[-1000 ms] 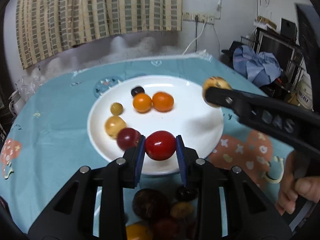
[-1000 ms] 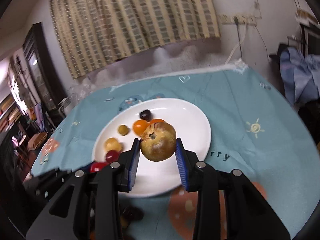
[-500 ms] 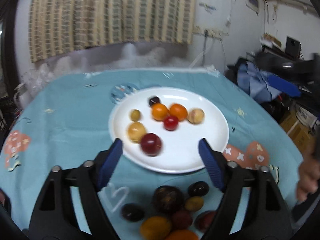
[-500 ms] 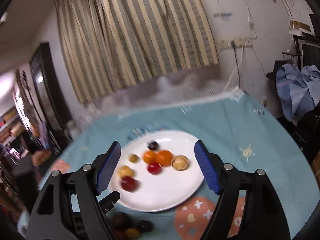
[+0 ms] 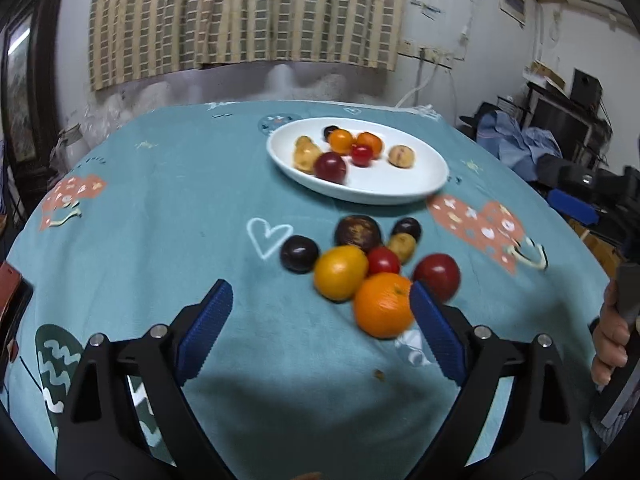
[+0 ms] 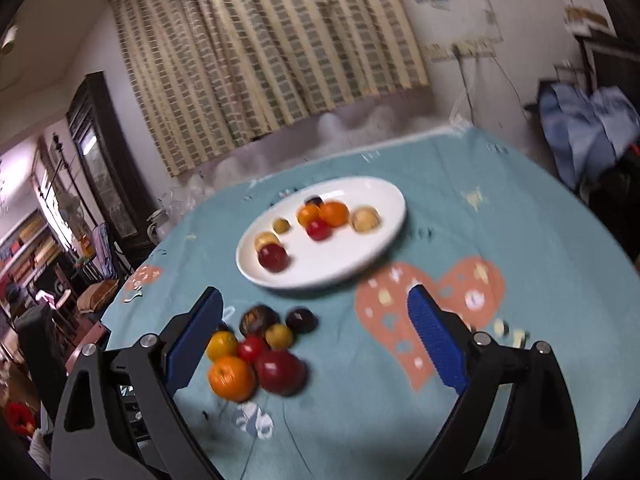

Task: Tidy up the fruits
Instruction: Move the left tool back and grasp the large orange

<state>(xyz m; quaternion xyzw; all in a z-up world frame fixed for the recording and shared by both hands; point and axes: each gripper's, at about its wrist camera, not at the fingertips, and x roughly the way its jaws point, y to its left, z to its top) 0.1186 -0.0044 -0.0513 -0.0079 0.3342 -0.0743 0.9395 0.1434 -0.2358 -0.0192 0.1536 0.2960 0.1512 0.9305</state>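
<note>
Jaws of both grippers stand wide and are opening further, nothing clamped between the blue pads. Left gripper: over bare teal cloth of the desk, w/ the orange just inside its right pad but not pressed. Right gripper: over the cloth near the loose pile; the fruits lie toward its left pad, none gripped.

Fruits, two groups:
- On the white plate, far side of desk: dark red plum, small red tomato, two small orange fruits, tan round fruit, yellowish fruits at left part, one dark fruit at the back rim.
- Loose pile on the cloth, just in front of the plate: yellow-orange fruit touching the orange, red tomato, red plum, large dark brown fruit, two dark plums, one small yellow fruit.

Right edge of left-wrist view: a hand wrapped round a grey handle. Bkgd: striped curtain, white wall, blue clothes heaped at right. Both views slightly motion-blurred.
</note>
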